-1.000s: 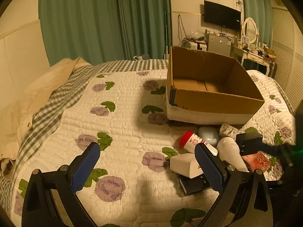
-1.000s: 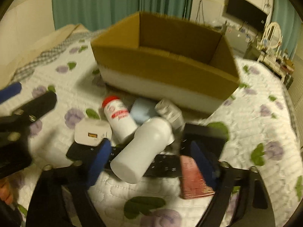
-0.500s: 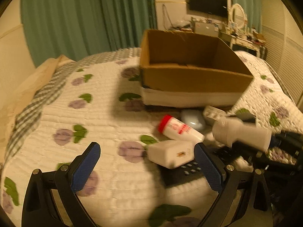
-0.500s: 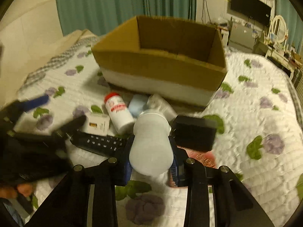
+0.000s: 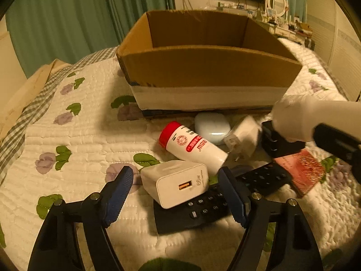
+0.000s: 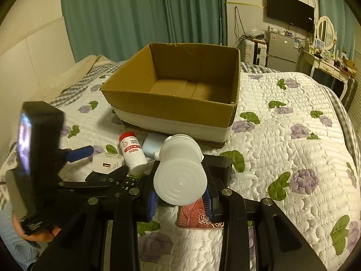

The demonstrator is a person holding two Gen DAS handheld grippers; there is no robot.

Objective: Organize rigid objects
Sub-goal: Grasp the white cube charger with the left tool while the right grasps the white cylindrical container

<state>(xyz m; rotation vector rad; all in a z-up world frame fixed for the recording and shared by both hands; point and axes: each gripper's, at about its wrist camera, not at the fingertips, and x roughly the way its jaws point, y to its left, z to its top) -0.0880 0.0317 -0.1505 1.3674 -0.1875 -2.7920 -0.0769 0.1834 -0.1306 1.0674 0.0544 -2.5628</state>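
Observation:
An open cardboard box [image 5: 209, 67] [image 6: 171, 103] sits on the quilted bed. In front of it lie a red-capped white bottle [image 5: 191, 144] [image 6: 132, 151], a white USB charger [image 5: 178, 183] [image 6: 108, 162], a pale blue case [image 5: 212, 127], a white plug [image 5: 242, 135], a black remote [image 5: 216, 203], a black box [image 5: 277, 142] and a red booklet [image 5: 300, 169] [image 6: 198, 214]. My left gripper [image 5: 174, 197] is open, its fingers either side of the charger. My right gripper [image 6: 179, 199] is shut on a plain white bottle [image 6: 180, 171] [image 5: 311, 119], lifted above the pile.
Green curtains hang behind the bed. A beige blanket [image 6: 74, 74] lies at the far left edge. A TV [image 6: 290, 11], small fridge [image 6: 282, 49] and dressing table [image 6: 327, 61] stand beyond the bed at the right. Open quilt [image 6: 293, 135] lies right of the box.
My right gripper closed on the white bottle and lifted it off the pile. My left gripper moved forward and right until its open fingers straddle the charger.

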